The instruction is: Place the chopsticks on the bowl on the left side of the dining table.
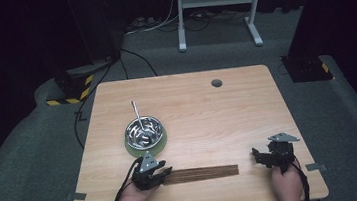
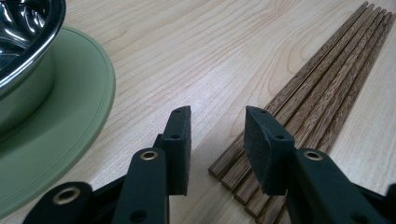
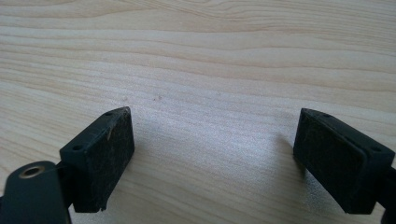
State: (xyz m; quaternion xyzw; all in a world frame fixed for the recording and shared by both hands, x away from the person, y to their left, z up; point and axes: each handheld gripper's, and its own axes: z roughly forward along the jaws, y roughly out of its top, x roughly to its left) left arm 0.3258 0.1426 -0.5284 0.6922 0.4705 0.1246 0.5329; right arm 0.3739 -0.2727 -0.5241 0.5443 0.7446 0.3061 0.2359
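Brown wooden chopsticks (image 1: 202, 173) lying left-right at near edge, left end beside half-spread, empty left gripper (image 1: 161, 175); right gripper (image 1: 259, 156) spread wide.

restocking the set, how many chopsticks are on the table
6 by the ends I can count, though one may be hidden under the left hand-held gripper. The chopsticks lie side by side in one flat row near the table's front edge, beside the bowl.

Pale wood-grain worktop (image 1: 208, 117) w/ fine streaks. Dark brown grained wooden chopsticks (image 2: 322, 84). Shiny silver steel bowl (image 1: 143, 131) on a sage-green round plate (image 2: 65, 126). Both tongs black: left (image 2: 217, 140), right (image 3: 212, 158). Grey carpet floor (image 1: 31, 156).
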